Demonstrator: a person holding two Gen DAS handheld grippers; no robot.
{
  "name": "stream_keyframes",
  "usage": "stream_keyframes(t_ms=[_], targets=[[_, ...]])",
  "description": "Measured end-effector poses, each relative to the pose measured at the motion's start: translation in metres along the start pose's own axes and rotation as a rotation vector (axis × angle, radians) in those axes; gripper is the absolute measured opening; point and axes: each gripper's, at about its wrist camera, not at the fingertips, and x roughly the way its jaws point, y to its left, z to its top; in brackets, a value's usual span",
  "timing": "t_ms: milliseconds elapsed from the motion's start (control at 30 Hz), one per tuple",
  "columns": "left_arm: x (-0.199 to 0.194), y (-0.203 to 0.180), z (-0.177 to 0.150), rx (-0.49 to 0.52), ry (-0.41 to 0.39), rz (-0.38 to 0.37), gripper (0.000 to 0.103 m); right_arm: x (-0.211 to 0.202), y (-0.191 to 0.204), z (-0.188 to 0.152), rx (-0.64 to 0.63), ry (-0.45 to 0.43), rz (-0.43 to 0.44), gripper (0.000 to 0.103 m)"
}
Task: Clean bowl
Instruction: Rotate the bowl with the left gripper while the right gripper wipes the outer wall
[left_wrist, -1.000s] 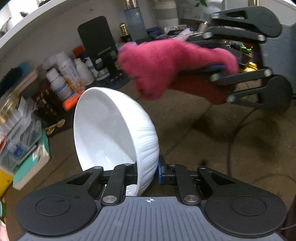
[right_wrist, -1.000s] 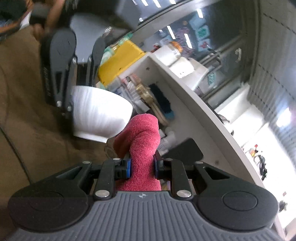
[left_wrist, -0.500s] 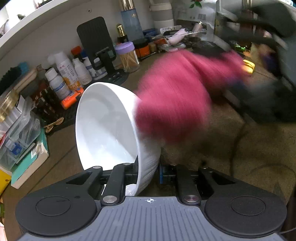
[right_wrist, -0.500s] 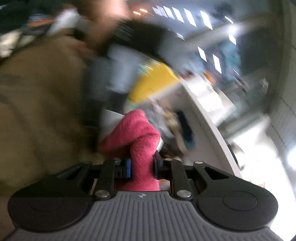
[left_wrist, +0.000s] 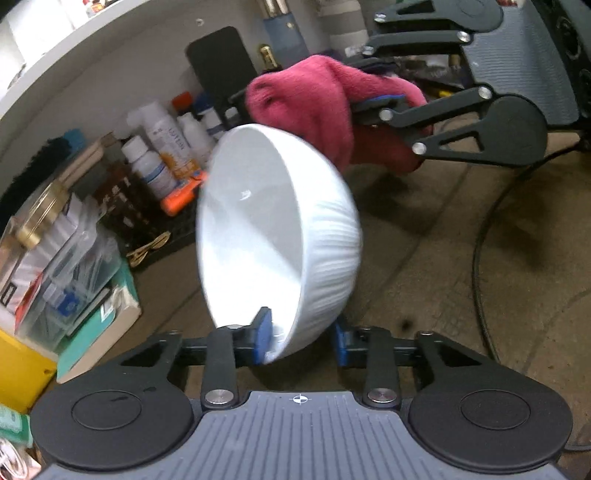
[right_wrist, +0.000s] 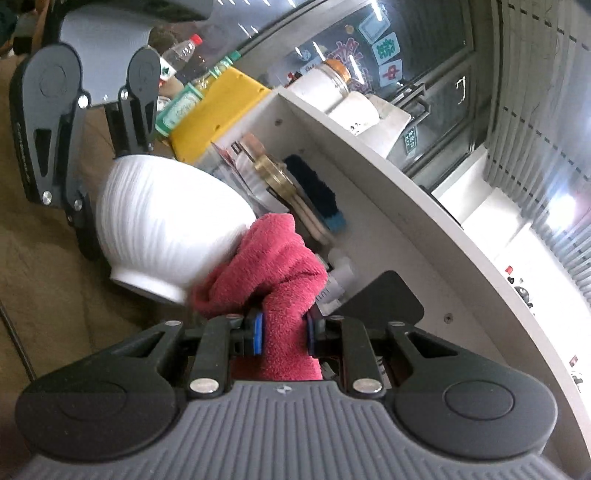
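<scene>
While the white bowl (left_wrist: 280, 229) hangs tipped on its side above the brown desk (left_wrist: 424, 266), mouth facing the clutter on the left, its inside shows only bare white glaze with a highlight

Left gripper (left_wrist: 301, 338): jaws pinching the bowl wall near the rim, one blue pad inside, the other outside against the ribbed belly

Right gripper (right_wrist: 284, 332): jaws pressed tight on a bunched red cloth (right_wrist: 273, 266). Cloth touches the bowl's ribbed outer side, between far rim and foot

Clear plastic box (left_wrist: 74, 258) at left edge is packed, contents too blurred to name. White bottles (left_wrist: 155, 155) stand behind it, under the white shelf (right_wrist: 406, 192)

Versus a second ago:
- cloth was above the bowl and clear of it, now in contact
- left jaws stand visibly wider, outer pad further from the inner one
- bowl sits higher in the left view, rolled further over, edges motion-blurred
- right grip on cloth unchanged
</scene>
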Motion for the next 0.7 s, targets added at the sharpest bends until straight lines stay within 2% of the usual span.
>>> stream_keyframes(t_ms=[133, 233, 400, 467, 600, 700], targets=[[0.000, -0.002, 0.020, -0.027, 0.018, -0.042, 0.014, 0.008, 0.001, 0.000, -0.067, 0.006, 0.000, 0.021], [0.000, 0.003, 0.022, -0.069, 0.010, -0.058, 0.014, 0.015, 0.002, 0.012, -0.199, -0.030, 0.009, 0.022], [-0.003, 0.009, 0.011, -0.132, 0.000, -0.037, 0.015, -0.021, 0.023, 0.018, -0.364, -0.116, 0.110, 0.021], [-0.005, 0.010, 0.006, -0.146, -0.006, -0.040, 0.016, -0.051, 0.038, 0.015, -0.423, -0.143, 0.179, 0.021], [-0.006, 0.010, 0.001, -0.147, -0.013, -0.043, 0.018, -0.081, 0.055, 0.012, -0.466, -0.171, 0.231, 0.021], [-0.006, 0.009, 0.001, -0.140, -0.012, -0.039, 0.020, -0.072, 0.049, 0.018, -0.421, -0.161, 0.189, 0.021]])
